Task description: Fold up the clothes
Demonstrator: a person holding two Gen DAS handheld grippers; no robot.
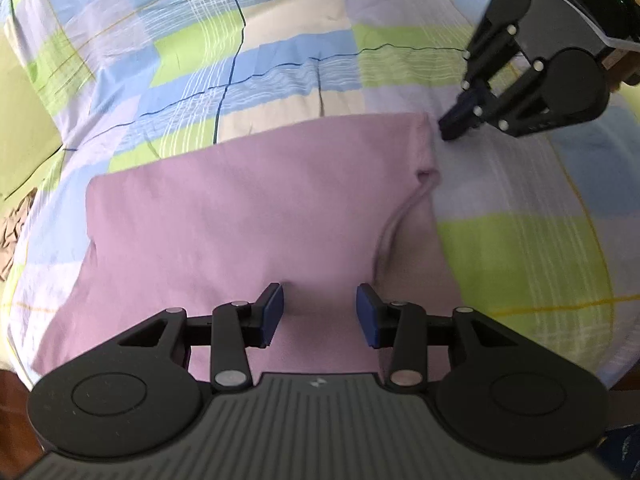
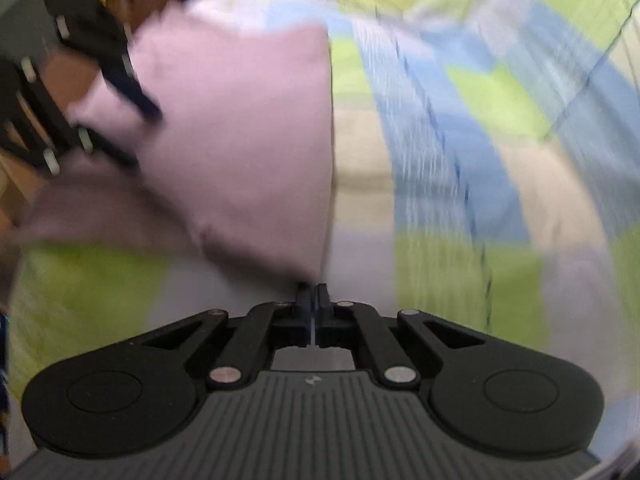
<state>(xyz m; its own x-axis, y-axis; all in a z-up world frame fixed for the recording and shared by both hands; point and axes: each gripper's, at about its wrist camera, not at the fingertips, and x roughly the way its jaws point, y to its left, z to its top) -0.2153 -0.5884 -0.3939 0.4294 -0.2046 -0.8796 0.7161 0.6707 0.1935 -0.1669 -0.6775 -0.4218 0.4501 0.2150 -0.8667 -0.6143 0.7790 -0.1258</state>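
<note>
Left wrist view: left gripper (image 1: 320, 314), fingers spread, hovering over folded pink garment (image 1: 240, 208) on bed (image 1: 520, 264); right gripper (image 2: 313, 300), fingers pressed together, empty beside its corner; likely next, regrasping an edge.

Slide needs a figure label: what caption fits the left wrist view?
Open left gripper over a folded pink cotton garment on a plaid bedsheet, shut right gripper at its far corner.

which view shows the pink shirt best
The left wrist view: the pink shirt lies sharp and nearly whole on the plaid bedsheet, folded edges visible. The right wrist view shows it motion-blurred, partly covered by the left gripper.
</note>
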